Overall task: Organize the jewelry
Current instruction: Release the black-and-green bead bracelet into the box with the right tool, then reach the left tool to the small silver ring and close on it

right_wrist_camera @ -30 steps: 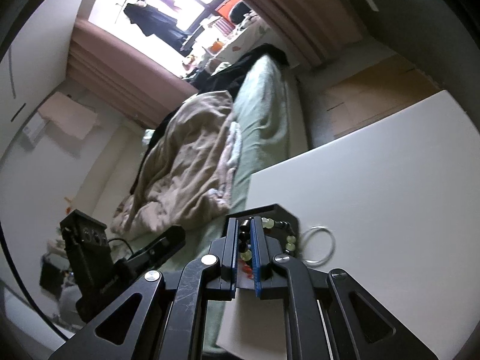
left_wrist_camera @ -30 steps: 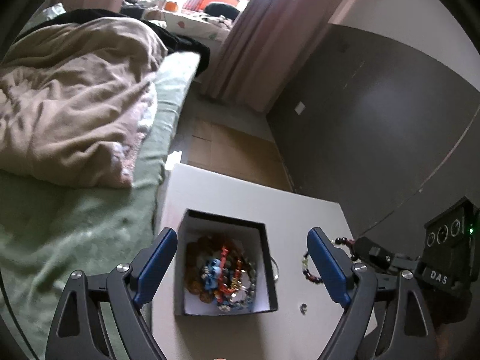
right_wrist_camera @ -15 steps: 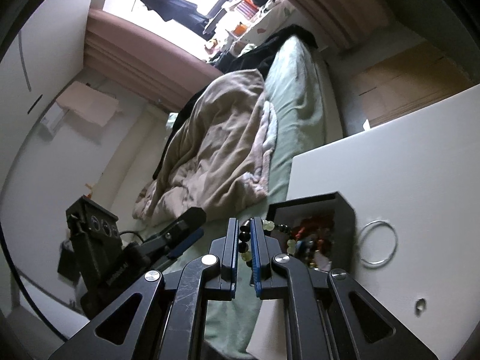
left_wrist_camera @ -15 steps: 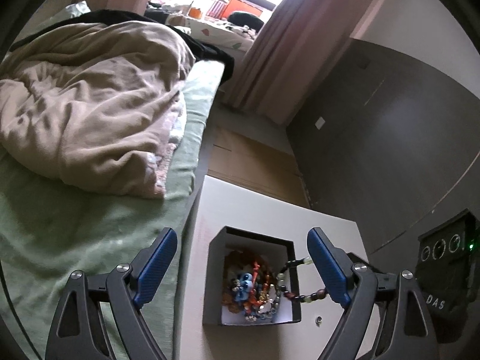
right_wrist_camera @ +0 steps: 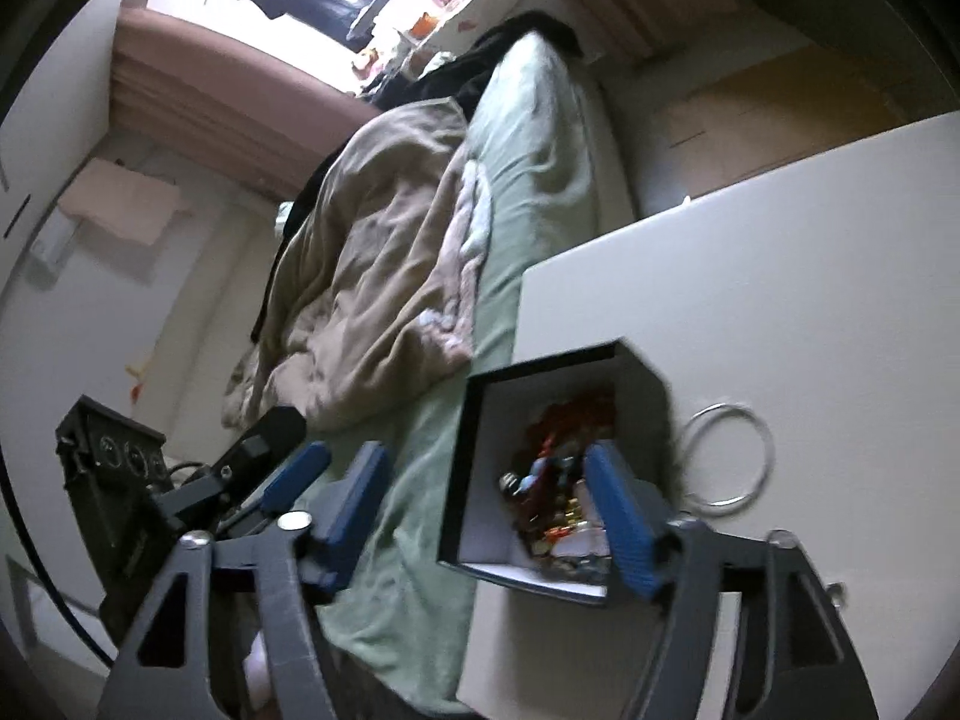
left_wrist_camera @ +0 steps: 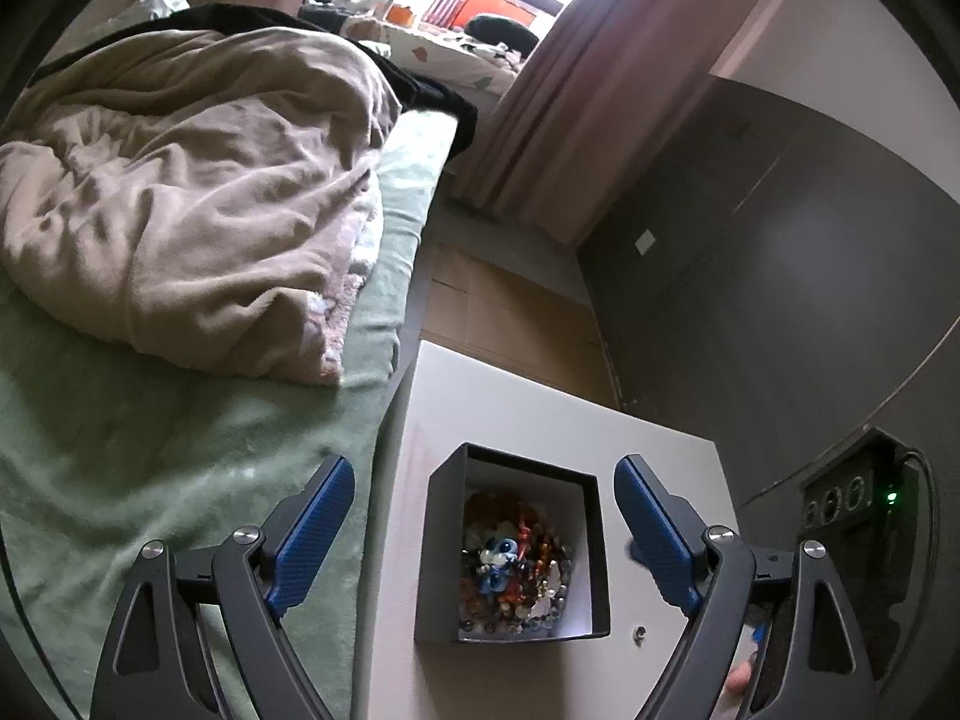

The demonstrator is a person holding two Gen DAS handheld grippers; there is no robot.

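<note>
A black box with a white inside stands on the white table and holds a heap of colourful bead jewelry. My left gripper is open and empty, its fingers either side of the box, above it. In the right wrist view the box and jewelry sit between the fingers of my right gripper, which is open and empty. A silver bangle lies on the table right of the box. A small ring lies by the box's near right corner.
A bed with a green sheet and a beige duvet runs along the table's left edge. A dark wall stands to the right. Brown floor lies beyond the table. The other gripper's body is at lower left.
My right gripper was shut on a dark-and-pale bead bracelet and carried it over the box. It has opened and the bracelet is out of its fingers. The left gripper drew back.
</note>
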